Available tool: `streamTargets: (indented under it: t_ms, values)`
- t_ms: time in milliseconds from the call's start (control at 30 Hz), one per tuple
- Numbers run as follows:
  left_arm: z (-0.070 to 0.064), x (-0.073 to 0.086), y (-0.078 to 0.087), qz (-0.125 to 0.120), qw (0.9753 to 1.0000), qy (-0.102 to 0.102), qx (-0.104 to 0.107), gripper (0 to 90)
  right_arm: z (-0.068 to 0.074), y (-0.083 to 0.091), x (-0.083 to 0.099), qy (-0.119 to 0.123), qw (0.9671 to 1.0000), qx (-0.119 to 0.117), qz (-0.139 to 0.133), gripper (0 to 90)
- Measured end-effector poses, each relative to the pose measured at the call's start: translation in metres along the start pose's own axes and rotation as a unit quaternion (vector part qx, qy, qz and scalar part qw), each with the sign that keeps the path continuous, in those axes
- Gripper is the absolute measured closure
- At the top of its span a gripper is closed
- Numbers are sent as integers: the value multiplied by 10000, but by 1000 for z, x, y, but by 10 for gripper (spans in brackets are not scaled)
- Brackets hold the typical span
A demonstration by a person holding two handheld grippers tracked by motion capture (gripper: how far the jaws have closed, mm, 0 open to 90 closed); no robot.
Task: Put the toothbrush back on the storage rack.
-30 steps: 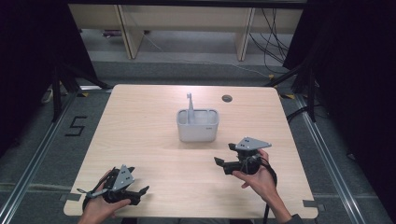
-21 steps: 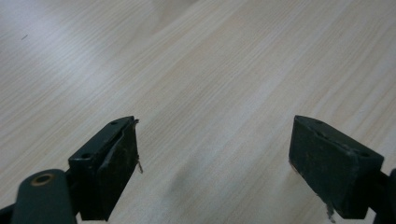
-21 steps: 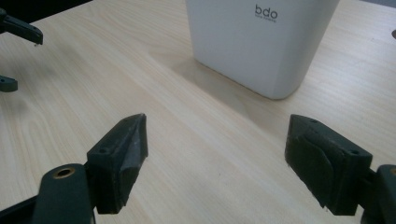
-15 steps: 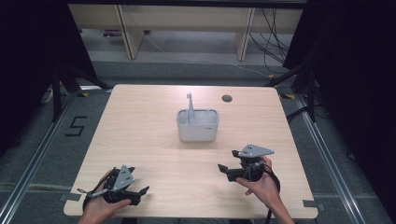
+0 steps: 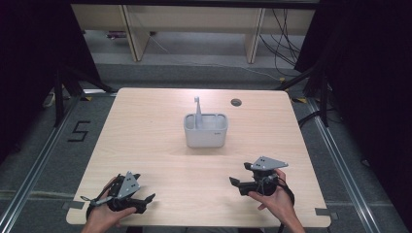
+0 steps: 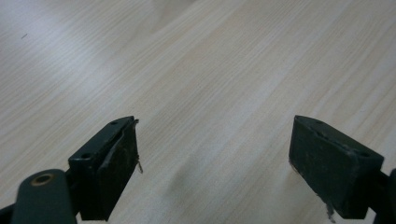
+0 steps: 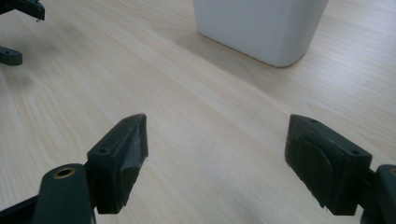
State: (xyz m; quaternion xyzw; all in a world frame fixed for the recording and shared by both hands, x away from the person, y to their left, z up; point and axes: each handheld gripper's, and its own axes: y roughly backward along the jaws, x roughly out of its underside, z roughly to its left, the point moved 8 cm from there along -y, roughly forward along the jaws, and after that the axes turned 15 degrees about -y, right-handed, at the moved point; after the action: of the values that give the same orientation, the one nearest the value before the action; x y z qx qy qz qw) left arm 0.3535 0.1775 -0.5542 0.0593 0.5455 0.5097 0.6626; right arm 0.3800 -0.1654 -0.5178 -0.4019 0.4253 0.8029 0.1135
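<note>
With both the left gripper (image 5: 145,199) and right gripper (image 5: 234,183) wide open and empty, the right should approach the caddy (image 5: 206,130) level and slowly.

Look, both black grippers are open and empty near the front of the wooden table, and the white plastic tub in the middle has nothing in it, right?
Not quite. The white plastic tub is not empty: the high view shows a pale, thin upright tool standing in it. The rest holds: the left gripper and right gripper are open and empty near the front of the light wooden table.
</note>
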Motion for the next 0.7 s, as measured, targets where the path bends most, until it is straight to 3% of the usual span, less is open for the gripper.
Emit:
streamTargets:
  t_ms: [100,167,233,433,467,500,533,600,633,667,700]
  values:
    - [0,0,0,-4,10000,12,-4,152,-4,1,1,183,9998,49,-72,216]
    - [0,0,0,1,10000,2,1,152,-1,4,6,-71,10000,42,32,210]
    - [0,0,0,2,10000,-1,-4,152,-4,4,5,118,9999,11,-28,203]
    - [0,2,1,47,10000,-14,2,152,-2,6,11,201,9998,-7,36,185]
    - [0,2,1,50,10000,-17,4,152,0,5,14,114,9999,-74,85,180]
    - [0,2,1,59,10000,-31,9,152,0,5,15,204,9996,-110,170,177]
    - [0,2,1,59,10000,-23,8,152,1,7,17,62,9998,-1,187,176]
    - [0,3,1,67,10000,-33,0,152,-1,7,19,210,9996,-9,199,171]
    - [0,3,1,72,10000,-31,-3,152,2,9,22,62,9996,24,269,172]
    - [0,3,1,81,10000,-43,-2,152,-1,8,20,324,9993,36,206,171]
    - [0,3,1,83,10000,-41,-3,152,-1,9,21,347,9991,36,226,171]
